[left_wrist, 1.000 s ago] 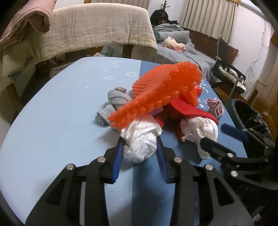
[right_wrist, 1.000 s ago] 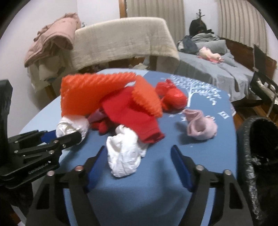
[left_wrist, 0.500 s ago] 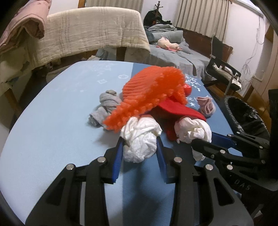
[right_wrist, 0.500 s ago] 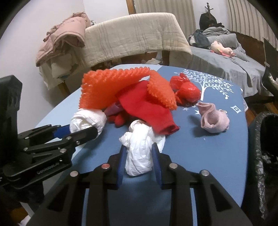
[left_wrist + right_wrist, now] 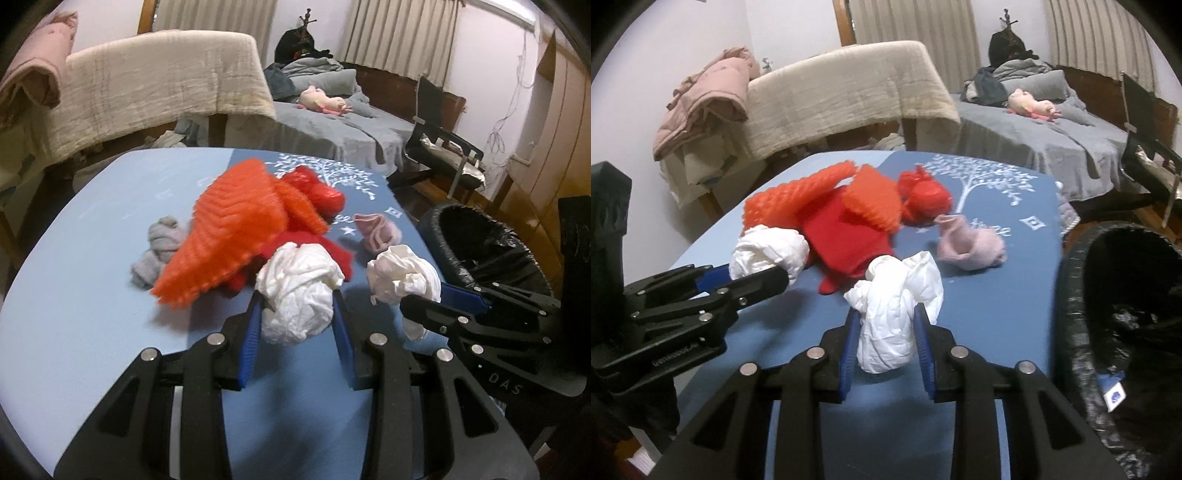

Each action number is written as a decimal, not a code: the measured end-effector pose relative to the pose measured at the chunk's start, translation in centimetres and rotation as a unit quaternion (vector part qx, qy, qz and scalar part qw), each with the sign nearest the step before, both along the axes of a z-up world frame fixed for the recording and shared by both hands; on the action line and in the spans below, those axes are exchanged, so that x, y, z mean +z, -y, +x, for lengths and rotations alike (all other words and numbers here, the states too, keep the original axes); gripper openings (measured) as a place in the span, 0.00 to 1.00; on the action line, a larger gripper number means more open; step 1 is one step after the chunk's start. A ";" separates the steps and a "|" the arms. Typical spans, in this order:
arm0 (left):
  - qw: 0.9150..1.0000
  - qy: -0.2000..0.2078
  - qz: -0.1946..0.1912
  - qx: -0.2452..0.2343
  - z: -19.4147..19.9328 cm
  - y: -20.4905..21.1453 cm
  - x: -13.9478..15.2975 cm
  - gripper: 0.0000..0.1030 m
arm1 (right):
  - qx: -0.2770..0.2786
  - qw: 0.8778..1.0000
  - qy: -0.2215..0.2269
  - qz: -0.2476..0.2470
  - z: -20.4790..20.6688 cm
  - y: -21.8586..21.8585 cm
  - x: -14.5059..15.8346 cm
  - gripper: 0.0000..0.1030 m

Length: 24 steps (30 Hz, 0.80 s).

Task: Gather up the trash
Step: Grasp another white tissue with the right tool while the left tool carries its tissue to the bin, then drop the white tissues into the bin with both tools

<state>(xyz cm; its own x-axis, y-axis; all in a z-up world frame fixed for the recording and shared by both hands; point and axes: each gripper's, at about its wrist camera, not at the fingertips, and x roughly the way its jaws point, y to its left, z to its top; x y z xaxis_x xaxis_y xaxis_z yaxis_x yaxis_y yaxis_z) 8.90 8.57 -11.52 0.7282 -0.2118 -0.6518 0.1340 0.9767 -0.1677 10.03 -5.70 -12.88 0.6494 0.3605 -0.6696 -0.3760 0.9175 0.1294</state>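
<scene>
My left gripper [image 5: 297, 295] is shut on a crumpled white paper wad [image 5: 299, 288], held just above the blue table [image 5: 85, 295]. My right gripper [image 5: 886, 314] is shut on a second white paper wad [image 5: 897, 306], also lifted off the table. Each gripper shows in the other's view: the right one [image 5: 424, 299] with its wad [image 5: 402, 277], the left one [image 5: 753, 277] with its wad [image 5: 768, 254]. A black-lined trash bin [image 5: 487, 243] stands off the table's right edge; it also shows in the right wrist view [image 5: 1126, 295].
An orange foam net [image 5: 236, 229], red cloth [image 5: 846, 240], a red plastic bag [image 5: 923, 199], a grey sock [image 5: 159, 243] and a pink sock [image 5: 971, 247] lie mid-table. A draped chair [image 5: 166, 88] and a bed [image 5: 343, 122] stand behind.
The right gripper closed on the second wad and lifted it. Both grippers have drawn back from the pile and shifted right, toward the bin, each carrying its wad.
</scene>
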 end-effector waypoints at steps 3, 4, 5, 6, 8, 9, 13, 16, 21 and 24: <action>1.000 0.004 -0.001 -0.010 0.1 0.9 0.4 0.34 | -0.013 1.000 0.009 0.003 0.0 1.1 0.6 0.28; 1.000 0.007 -0.001 -0.014 0.2 1.4 0.6 0.34 | -0.016 1.000 0.012 0.003 0.0 1.4 0.8 0.28; 1.000 0.009 -0.001 -0.017 0.3 1.8 0.8 0.34 | -0.020 1.000 0.017 0.004 -0.1 1.7 1.1 0.28; 1.000 0.011 -0.001 -0.020 0.4 2.0 0.9 0.34 | -0.024 0.999 0.022 0.005 -0.1 2.1 1.5 0.28; 0.999 0.016 -0.003 -0.029 0.6 2.9 1.4 0.34 | -0.032 0.999 0.030 0.005 -0.2 2.8 2.1 0.28; 0.999 0.018 -0.003 -0.032 0.7 3.2 1.6 0.34 | -0.037 0.999 0.035 0.005 -0.2 3.3 2.4 0.28; 0.998 0.027 -0.004 -0.051 1.2 5.0 2.4 0.34 | -0.063 0.997 0.046 0.008 -0.3 5.7 3.3 0.28; 0.997 0.033 -0.006 -0.064 1.7 6.3 2.9 0.34 | -0.090 0.995 0.052 0.006 -0.4 7.8 3.8 0.28; 0.996 0.042 -0.007 -0.080 2.3 8.4 3.5 0.34 | -0.133 0.989 0.058 0.003 -0.6 11.3 4.4 0.28; 0.995 0.046 -0.009 -0.090 2.7 9.5 3.8 0.34 | -0.159 0.985 0.062 0.000 -0.7 13.4 4.7 0.28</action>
<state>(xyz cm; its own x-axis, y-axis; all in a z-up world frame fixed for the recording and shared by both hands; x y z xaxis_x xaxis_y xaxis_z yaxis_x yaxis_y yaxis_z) 11.61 -0.97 -7.69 0.7344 -0.3550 -0.5785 0.3222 0.9325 -0.1631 9.31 -19.13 -8.20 0.8059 0.1261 -0.5785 -0.0829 0.9915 0.1008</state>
